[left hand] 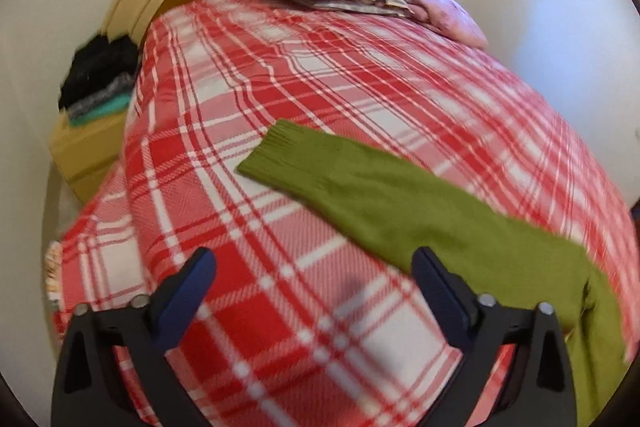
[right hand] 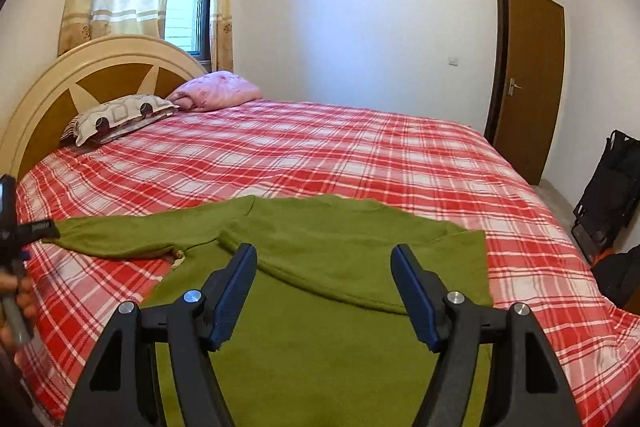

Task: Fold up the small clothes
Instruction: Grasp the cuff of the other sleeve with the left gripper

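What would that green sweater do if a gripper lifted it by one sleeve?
The green sweater would probably droop: it is soft knit and already lies in limp folds on the plaid bedspread. The body would likely drag behind the outstretched sleeve. It should grip easily, since the ribbed knit looks unslippery.

Sweater (left hand: 420, 215) body cut off at right edge of left wrist view, which is motion-blurred. Its hem runs off the bottom in right wrist view. Left tool (right hand: 10, 223) mostly cropped there.

Olive-green sweater (right hand: 320, 307); red-and-white plaid bedspread (right hand: 360, 155); pink pillow (right hand: 218, 91); seemingly black clothes (left hand: 100, 67) on nightstand.
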`<state>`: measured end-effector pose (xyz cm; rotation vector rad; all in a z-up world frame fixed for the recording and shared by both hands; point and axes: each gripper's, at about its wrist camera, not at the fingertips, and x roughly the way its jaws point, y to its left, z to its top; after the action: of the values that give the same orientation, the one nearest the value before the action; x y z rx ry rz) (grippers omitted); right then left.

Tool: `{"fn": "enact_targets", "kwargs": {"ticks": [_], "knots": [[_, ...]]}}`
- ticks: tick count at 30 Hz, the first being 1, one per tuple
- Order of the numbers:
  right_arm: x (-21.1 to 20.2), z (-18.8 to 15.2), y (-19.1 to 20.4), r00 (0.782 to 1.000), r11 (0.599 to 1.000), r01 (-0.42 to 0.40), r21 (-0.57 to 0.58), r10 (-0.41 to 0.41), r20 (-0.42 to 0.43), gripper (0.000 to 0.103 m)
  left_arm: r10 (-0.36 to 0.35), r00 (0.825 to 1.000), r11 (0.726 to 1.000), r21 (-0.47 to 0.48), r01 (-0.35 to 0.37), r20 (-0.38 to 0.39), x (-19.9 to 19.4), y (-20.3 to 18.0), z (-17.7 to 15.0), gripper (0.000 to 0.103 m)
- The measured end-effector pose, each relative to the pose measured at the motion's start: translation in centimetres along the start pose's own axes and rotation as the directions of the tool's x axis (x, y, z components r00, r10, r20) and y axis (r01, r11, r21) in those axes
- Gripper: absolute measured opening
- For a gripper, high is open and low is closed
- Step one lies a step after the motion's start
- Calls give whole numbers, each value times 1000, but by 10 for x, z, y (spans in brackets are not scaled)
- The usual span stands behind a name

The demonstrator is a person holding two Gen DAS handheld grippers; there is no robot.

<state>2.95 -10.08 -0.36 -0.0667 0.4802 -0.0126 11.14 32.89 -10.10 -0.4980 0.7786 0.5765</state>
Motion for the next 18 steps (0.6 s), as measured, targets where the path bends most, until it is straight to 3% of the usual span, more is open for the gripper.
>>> {"fn": "enact_targets", "kwargs": {"ticks": [1, 5, 9, 12, 14, 15, 18], "knots": [[1, -1, 0, 1000, 1000, -4, 3, 4, -4, 70, -9, 1000, 1000, -18, 9, -13, 3, -1, 3, 85], [1, -2, 0, 1000, 1000, -12, 9, 12, -7, 70, -83, 990, 993, -94, 72, -117, 29, -11, 15, 80], [0, -3, -2, 1000, 1000, -10, 14, 10, -9, 70, -41, 992, 993, -112, 28, -118, 41, -20, 15, 78], [2, -4, -2, 1000, 999, -20, 28, 20, -16, 70, -45, 993, 989, -145, 30, -106, 43, -18, 16, 58], [4, -5, -3, 999, 999, -23, 40, 24, -27, 70, -49, 994, 986, -163, 32, -100, 45, -14, 17, 18], [5, -6, -3, 999, 999, -25, 46, 26, -32, 70, -59, 993, 985, -170, 41, -104, 47, -12, 18, 10], [7, -8, -6, 998, 997, -31, 68, 35, -50, 70, -97, 990, 980, -183, 77, -101, 48, -8, 18, 9]]}}
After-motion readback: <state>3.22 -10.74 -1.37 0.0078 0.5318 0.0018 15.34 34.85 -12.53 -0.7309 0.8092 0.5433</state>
